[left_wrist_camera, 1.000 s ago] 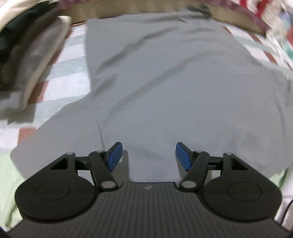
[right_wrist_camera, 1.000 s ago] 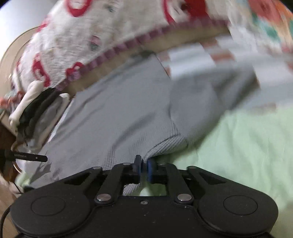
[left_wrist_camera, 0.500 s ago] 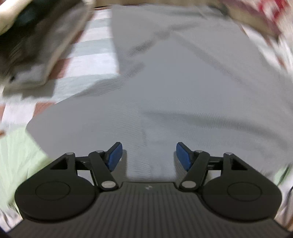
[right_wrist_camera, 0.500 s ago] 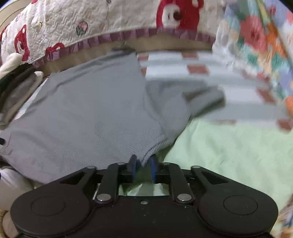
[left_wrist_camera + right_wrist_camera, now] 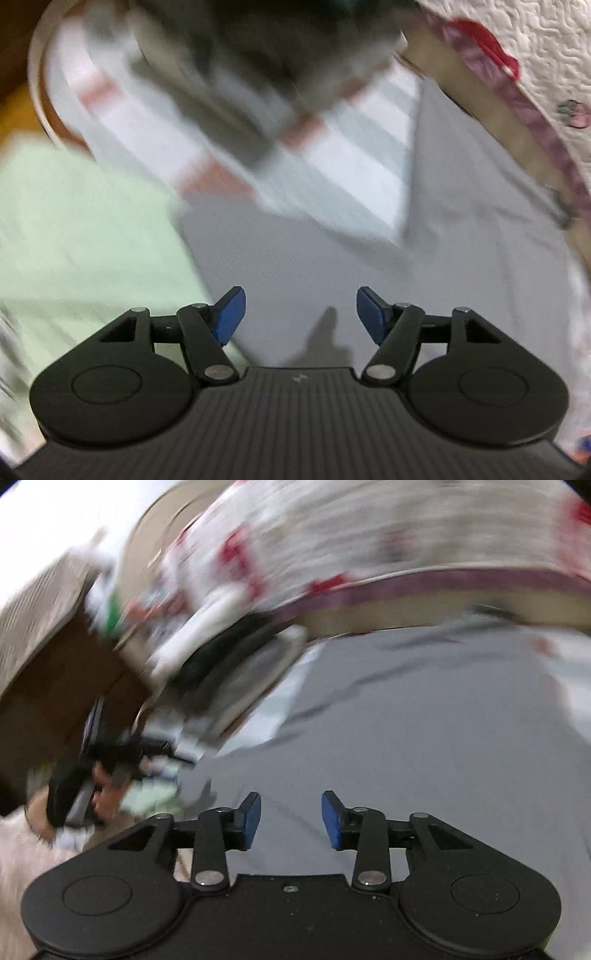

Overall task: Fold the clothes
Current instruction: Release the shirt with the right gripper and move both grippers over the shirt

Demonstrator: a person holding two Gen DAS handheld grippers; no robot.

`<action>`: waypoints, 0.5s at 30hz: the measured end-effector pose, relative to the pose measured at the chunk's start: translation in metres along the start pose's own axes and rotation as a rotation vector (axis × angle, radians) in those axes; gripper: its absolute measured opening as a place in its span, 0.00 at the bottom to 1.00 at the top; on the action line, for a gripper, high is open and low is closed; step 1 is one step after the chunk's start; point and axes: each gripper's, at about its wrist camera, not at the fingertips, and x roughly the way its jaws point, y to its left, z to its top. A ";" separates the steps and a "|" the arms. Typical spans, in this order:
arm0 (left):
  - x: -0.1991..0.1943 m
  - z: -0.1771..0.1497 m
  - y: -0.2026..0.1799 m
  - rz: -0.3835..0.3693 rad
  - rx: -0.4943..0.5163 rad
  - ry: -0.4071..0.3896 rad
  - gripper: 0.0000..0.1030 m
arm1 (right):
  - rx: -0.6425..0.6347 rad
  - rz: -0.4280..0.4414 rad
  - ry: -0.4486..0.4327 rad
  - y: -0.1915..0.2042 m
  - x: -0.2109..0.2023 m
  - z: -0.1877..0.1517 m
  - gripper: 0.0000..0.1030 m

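A grey shirt [image 5: 461,229] lies flat on the bed, and it fills the lower right of the right wrist view [image 5: 424,720] as well. My left gripper [image 5: 297,314] hovers above the shirt's left sleeve near the sleeve's edge, its blue pads [image 5: 231,314] wide apart with only cloth below them. My right gripper [image 5: 291,819] hangs over the middle of the shirt, its jaws opening, and nothing sits between its blue pads [image 5: 330,825]. Both views are blurred by motion.
A pile of folded dark and grey clothes [image 5: 236,657] lies left of the shirt, blurred [image 5: 266,59]. Under the shirt are a light green sheet [image 5: 81,229] and a striped white, grey and red sheet [image 5: 332,147]. A red-and-white quilt [image 5: 369,535] runs along the far side. A hand [image 5: 107,790] shows at left.
The right gripper let go of the shirt's edge, opened and swung up and left over the shirt. The left gripper moved left over the sleeve and rolled; the clothes pile now fills its upper view.
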 end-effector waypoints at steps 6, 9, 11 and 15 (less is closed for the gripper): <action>0.016 0.017 0.045 0.048 -0.019 0.079 0.78 | -0.128 0.193 0.237 0.034 0.114 0.057 0.42; 0.036 0.007 0.061 -0.034 -0.127 0.172 0.78 | -0.172 0.278 0.340 0.068 0.160 0.057 0.44; 0.044 0.006 0.065 -0.058 -0.162 0.144 0.78 | -0.245 0.290 0.398 0.093 0.183 0.048 0.44; 0.059 0.017 0.057 -0.105 -0.167 0.102 0.75 | -0.421 0.256 0.475 0.137 0.216 0.023 0.46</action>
